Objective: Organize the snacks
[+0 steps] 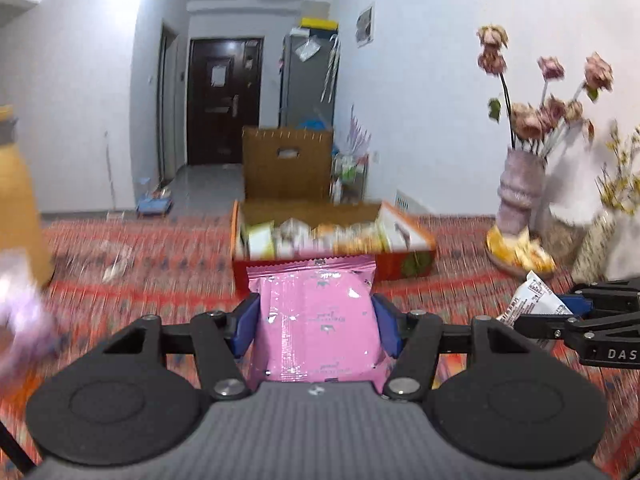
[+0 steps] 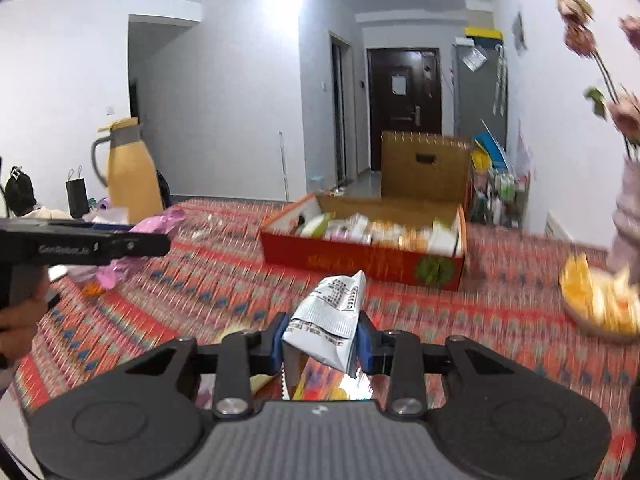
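Observation:
My left gripper (image 1: 316, 326) is shut on a pink snack packet (image 1: 318, 320), held above the patterned tablecloth. Straight ahead of it lies a red cardboard box (image 1: 412, 264) with several snack packets inside. My right gripper (image 2: 322, 342) is shut on a white printed snack packet (image 2: 332, 316), also held above the table. The same box (image 2: 360, 260) lies ahead of it, slightly right. In the left wrist view the right gripper (image 1: 576, 312) shows at the right edge with the white packet (image 1: 528, 300). In the right wrist view the left gripper (image 2: 100, 244) enters from the left with the pink packet (image 2: 156, 224).
A red patterned cloth (image 2: 200, 280) covers the table. A yellow thermos jug (image 2: 132, 172) stands at the far left. A vase of dried flowers (image 1: 520, 184) and a dish of orange snacks (image 1: 520, 254) sit at the right. A brown carton (image 1: 286, 164) stands behind the table.

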The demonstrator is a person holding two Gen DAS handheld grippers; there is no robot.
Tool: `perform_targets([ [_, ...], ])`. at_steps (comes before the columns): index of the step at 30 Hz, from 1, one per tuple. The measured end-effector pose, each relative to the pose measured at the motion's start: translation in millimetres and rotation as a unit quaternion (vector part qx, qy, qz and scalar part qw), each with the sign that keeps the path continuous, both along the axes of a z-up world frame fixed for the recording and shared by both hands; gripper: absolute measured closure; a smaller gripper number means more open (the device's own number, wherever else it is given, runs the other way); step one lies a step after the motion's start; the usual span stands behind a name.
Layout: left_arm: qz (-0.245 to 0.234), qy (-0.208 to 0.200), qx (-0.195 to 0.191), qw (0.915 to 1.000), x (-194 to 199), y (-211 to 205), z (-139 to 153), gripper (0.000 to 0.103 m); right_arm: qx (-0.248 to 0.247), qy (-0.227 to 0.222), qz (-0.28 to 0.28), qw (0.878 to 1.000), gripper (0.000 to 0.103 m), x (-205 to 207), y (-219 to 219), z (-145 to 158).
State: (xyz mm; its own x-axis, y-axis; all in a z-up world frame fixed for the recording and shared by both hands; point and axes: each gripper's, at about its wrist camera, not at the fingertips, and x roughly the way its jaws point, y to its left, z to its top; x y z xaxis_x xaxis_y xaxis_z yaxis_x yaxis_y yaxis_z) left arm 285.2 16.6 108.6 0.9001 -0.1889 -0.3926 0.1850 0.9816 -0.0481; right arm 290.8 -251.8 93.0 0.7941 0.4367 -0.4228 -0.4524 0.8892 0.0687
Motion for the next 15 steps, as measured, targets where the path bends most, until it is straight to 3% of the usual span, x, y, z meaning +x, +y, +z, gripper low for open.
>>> perform_targets([
  [4,0.003,-0.019,-0.017,0.9997,69.6,3.4,20.2,0.043,0.002,-0.019,0.007,1.000,0.069,67.3,-4.2,28.4],
  [9,0.004,-0.023,-0.028,0.9993,147.6,1.3,23.9,0.043,0.011,-0.012,-0.001,1.000,0.069,153.5,-3.0,37.4],
  [15,0.011,0.046,-0.023,0.9986,247.7,-9.1,-18.2,0.043,-0.002,0.032,-0.026,0.999,0.069,250.7,12.5,1.2],
])
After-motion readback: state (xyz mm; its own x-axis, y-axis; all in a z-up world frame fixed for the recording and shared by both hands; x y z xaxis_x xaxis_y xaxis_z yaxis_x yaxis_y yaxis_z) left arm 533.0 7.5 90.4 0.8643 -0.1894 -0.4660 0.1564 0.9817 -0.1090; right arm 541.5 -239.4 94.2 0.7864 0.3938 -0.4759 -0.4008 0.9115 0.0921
